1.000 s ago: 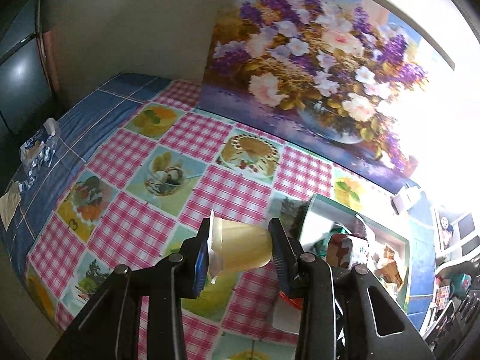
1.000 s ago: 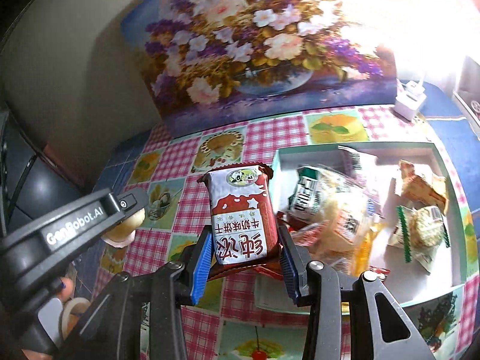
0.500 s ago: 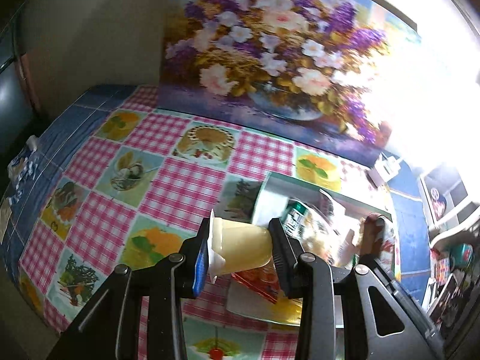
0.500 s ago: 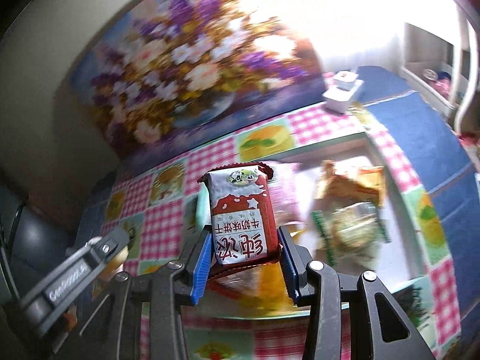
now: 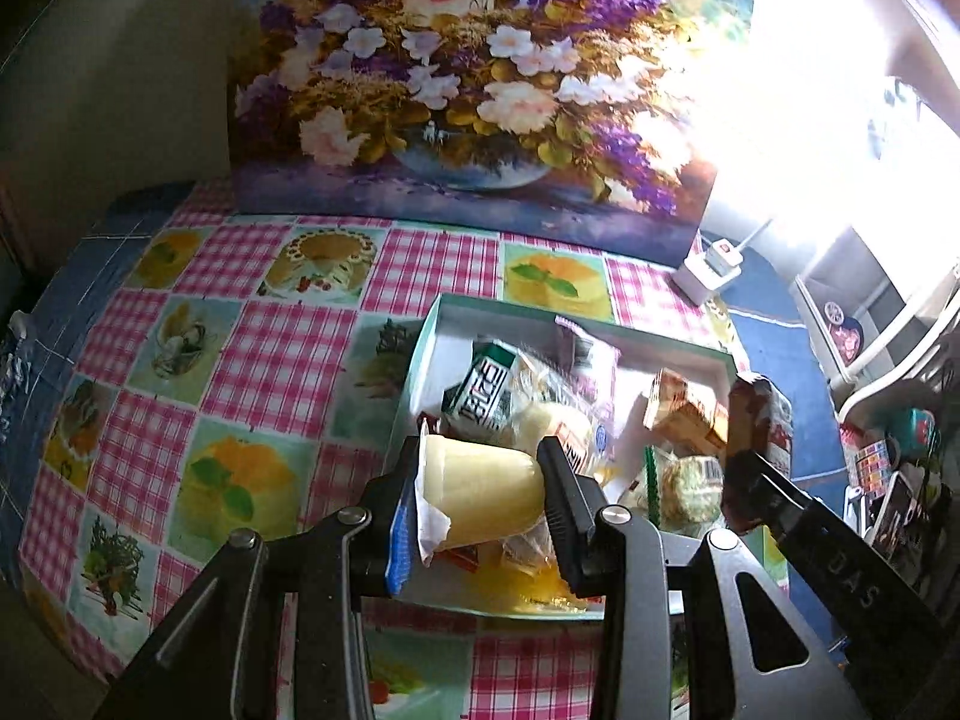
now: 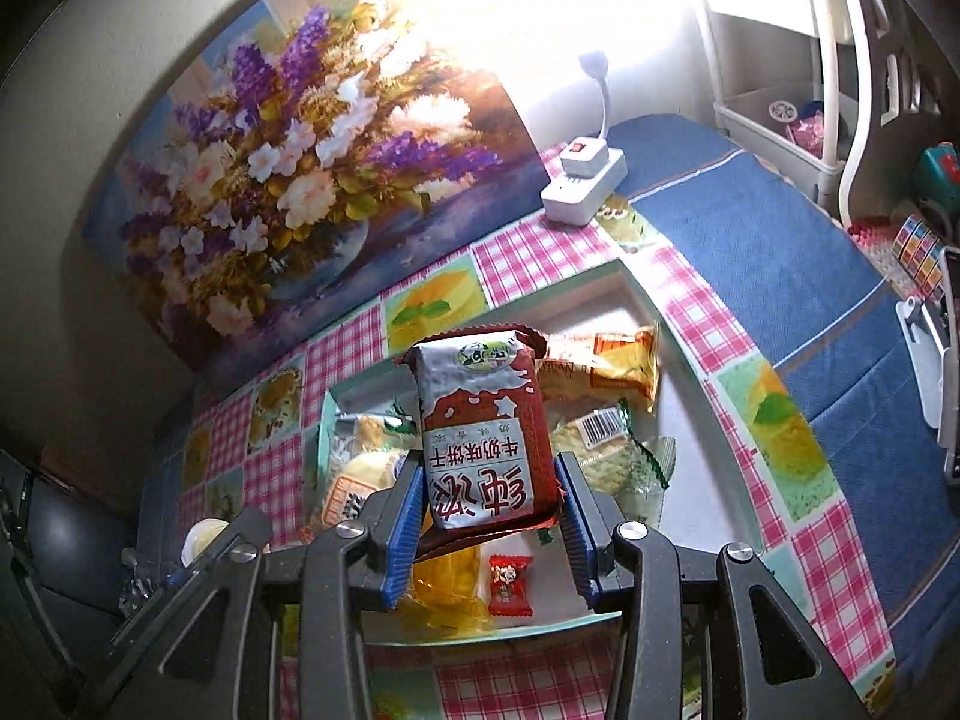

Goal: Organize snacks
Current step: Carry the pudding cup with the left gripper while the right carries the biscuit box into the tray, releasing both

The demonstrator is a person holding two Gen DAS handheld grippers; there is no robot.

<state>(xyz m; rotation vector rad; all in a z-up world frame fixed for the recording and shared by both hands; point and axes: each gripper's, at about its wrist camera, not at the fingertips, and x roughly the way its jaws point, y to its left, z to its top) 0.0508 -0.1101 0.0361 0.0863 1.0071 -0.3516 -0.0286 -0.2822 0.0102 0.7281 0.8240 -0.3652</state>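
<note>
yellow pudding cup: on its side, above box | red-white biscuit packet: upright, above box

Perhaps wrappers hidden behind tongs

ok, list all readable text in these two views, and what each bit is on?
"纯浓" and "牛奶味饼干", seen upside down: red and silver biscuit packet.
"DAS", partial: black frame plate at the left view's right edge.
Green and white snack packet: characters too blurred to read.
Barcode on clear green-edged cracker packet: digits too small to read.
Pale yellow plastic jelly cup: nothing readable.
</note>
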